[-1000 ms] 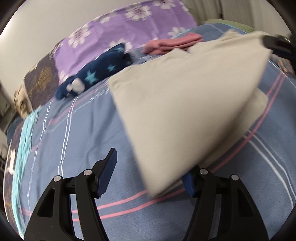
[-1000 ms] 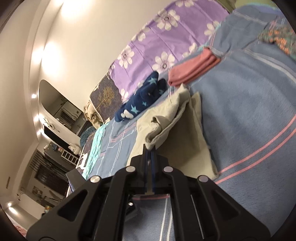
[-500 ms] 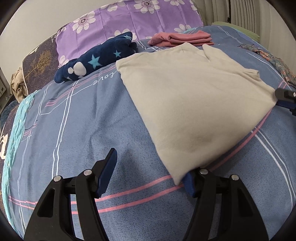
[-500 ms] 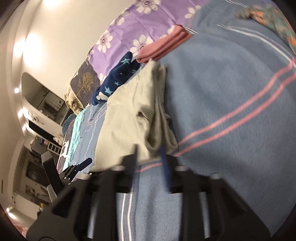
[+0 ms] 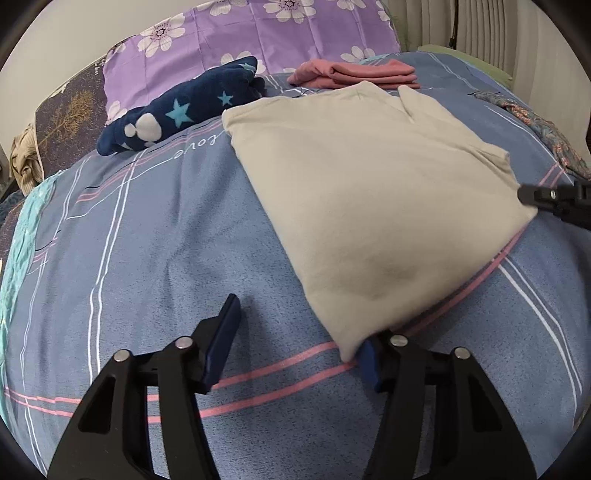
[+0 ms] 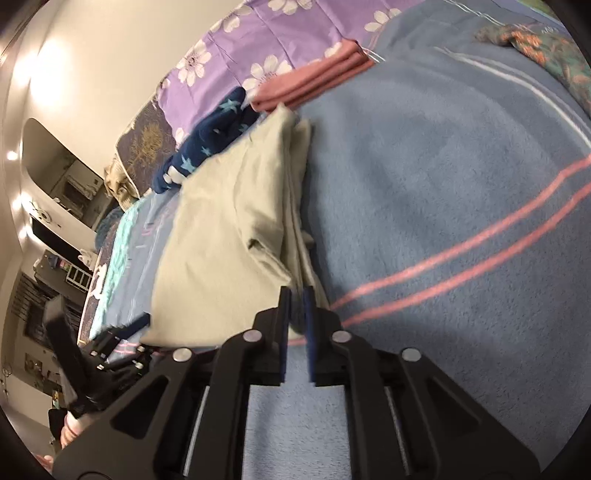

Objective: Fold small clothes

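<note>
A beige folded garment [image 5: 369,192] lies flat on the blue striped bedspread [image 5: 147,258]; it also shows in the right wrist view [image 6: 229,221]. My left gripper [image 5: 295,332] is open, its right finger just under the garment's near corner. My right gripper [image 6: 297,306] stands at the garment's other near corner with a narrow gap between its pads, nothing clearly held. It also shows at the right edge of the left wrist view [image 5: 554,201].
A navy star-patterned plush [image 5: 177,110] and a folded pink garment [image 5: 354,74] lie at the far side, before purple flowered pillows [image 5: 258,33]. A patterned cloth [image 5: 535,125] lies at the far right. Room furniture shows at the left in the right wrist view.
The garment was lifted by the right gripper a second ago and now lies flat on the bed. The right gripper's pads have parted slightly. The left gripper stayed open.
</note>
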{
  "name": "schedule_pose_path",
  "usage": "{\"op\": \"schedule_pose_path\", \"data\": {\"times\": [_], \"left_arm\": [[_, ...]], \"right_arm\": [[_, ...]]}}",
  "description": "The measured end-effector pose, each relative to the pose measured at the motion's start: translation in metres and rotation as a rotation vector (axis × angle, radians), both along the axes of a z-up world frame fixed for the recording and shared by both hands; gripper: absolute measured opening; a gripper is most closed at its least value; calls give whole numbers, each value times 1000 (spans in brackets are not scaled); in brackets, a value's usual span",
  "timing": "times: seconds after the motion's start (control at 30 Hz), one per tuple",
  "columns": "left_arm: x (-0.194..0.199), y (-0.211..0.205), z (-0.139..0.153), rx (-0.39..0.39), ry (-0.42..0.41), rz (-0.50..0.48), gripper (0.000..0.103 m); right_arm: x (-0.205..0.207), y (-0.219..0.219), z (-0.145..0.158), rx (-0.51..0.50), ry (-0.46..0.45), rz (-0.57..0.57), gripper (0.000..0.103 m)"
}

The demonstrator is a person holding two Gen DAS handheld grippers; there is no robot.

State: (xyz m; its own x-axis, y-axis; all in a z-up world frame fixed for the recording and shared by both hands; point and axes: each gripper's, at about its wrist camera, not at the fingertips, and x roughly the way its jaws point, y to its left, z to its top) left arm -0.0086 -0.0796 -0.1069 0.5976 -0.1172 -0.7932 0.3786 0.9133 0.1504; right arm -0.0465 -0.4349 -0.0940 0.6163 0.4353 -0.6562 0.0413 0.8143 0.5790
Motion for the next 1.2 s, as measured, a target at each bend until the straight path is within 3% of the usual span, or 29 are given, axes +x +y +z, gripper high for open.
{"op": "schedule_pose_path", "data": {"times": [0.03,0.1,0.23,0.4,0.47,0.5,0.67,0.7,0.83,0.93,1.03,1.2], "left_arm": [[-1,-1,0,1,-3,-6,53],[-2,-2,-1,7,-7,-9,52],[-2,-3,-2,8,-6,-10,52],[-2,-3,-3,10,-10,-7,53],[-1,-2,-3,5,-8,-4,54],[-1,-2,-4,1,-6,-3,54],[1,0,-5,-22,14,-5,54],[2,0,-6,-25,19,-6,54],[2,1,-7,-36,27,-7,54],[2,1,-7,-40,25,-6,54],[2,1,-7,-39,25,-7,54],[1,1,-7,-38,21,-6,55]], "right_arm": [[2,-1,5,-9,-13,-4,26],[14,-5,21,-37,-51,-13,38],[64,-13,39,-30,-82,17,38],[148,-13,23,-28,-16,32,38],[171,-7,13,-25,8,42,27],[179,-2,10,-18,12,64,3],[166,2,39,-54,-185,47,3],[170,1,36,-67,-173,48,3],[188,-3,-10,-112,23,40,4],[174,-13,-5,-98,10,-9,12],[151,-22,16,-72,-49,-8,12],[82,7,51,11,-186,227,12]]}}
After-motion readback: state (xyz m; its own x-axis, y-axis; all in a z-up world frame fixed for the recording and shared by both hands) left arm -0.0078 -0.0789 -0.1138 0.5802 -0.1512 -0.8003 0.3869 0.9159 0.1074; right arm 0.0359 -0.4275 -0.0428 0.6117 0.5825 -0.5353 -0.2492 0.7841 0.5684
